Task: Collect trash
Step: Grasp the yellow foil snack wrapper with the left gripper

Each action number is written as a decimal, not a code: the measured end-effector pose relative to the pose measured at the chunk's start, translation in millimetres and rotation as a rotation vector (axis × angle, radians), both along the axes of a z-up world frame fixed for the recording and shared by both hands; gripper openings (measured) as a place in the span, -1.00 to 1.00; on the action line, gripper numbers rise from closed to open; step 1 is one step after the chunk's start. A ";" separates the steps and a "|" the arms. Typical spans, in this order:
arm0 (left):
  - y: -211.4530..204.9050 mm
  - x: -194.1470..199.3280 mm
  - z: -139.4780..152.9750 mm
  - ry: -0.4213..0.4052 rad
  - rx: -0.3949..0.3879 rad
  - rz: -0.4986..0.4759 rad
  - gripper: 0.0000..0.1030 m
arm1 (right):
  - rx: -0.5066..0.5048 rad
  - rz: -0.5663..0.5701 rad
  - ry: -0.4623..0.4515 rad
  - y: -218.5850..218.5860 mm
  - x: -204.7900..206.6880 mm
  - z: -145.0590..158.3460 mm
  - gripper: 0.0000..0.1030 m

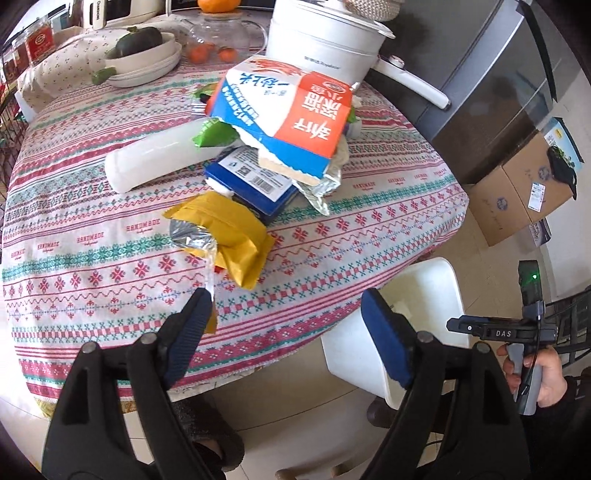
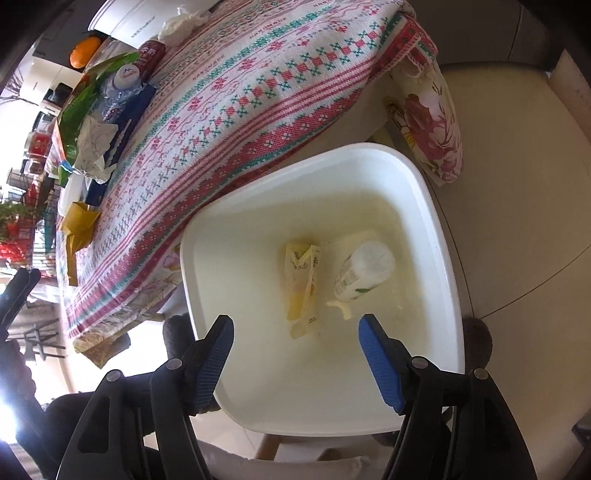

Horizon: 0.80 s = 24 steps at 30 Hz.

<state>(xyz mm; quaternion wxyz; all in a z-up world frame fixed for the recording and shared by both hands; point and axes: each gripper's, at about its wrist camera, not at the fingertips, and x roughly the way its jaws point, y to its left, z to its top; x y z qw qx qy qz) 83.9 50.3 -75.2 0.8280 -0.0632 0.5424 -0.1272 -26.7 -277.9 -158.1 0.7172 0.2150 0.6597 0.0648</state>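
Note:
A heap of trash lies on the patterned tablecloth: a torn red-white-blue carton, a blue box, a white bottle, a green wrapper and a yellow foil packet. My left gripper is open and empty, hovering over the table's near edge just below the yellow packet. My right gripper is open and empty above the white bin, which holds a yellow wrapper and a small white bottle. The bin also shows in the left wrist view.
A white pot, a bowl with a dark vegetable and a glass jar stand at the table's far side. A cardboard box sits on the floor by a grey cabinet. A floral cushion lies beside the bin.

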 end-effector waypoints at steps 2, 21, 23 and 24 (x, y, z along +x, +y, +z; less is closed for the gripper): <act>9.4 6.1 -5.9 0.033 -0.023 0.033 0.61 | 0.002 0.001 -0.005 3.7 3.2 3.6 0.43; 28.2 76.6 -65.4 0.170 -0.001 0.304 0.55 | -0.006 0.092 -0.110 56.8 42.6 51.9 0.49; 26.3 80.9 -69.4 0.175 0.004 0.314 0.52 | -0.019 0.100 -0.126 60.0 45.5 56.6 0.49; 25.4 82.6 -70.8 0.175 0.001 0.317 0.44 | -0.024 0.103 -0.133 61.0 46.8 58.9 0.49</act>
